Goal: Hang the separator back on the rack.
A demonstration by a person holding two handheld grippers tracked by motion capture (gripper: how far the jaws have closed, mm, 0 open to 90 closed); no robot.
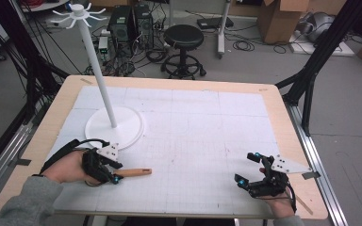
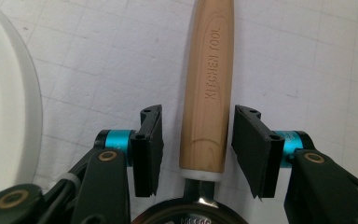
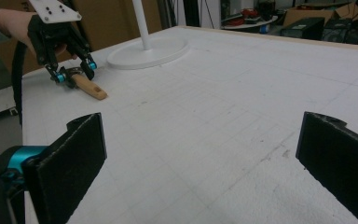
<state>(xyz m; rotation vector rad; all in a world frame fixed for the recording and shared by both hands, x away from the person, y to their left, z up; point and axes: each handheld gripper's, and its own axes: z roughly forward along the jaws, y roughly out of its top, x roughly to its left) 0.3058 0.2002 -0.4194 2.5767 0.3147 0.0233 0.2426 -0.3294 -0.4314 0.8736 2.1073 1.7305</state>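
The left tool (image 2: 193, 144) is straddling the wooden handle (image 2: 209, 93) of a kitchen utensil lying flat on the tabletop (image 1: 193, 136), at about seven o'clock in the high view. Its jaws are standing open, one pad on each side of the handle, with a gap showing on both sides. To grip well, it is worth centring the handle between the pads and closing near the metal collar, since the rounded, smooth wood could roll or slip. The handle is pale, tapered and stamped with lettering; a shiny metal part is joining it at the bottom edge. The right tool (image 1: 254, 172), open and empty, is hovering near five o'clock. A white stand (image 1: 114, 126) with a round base is sitting at ten o'clock.
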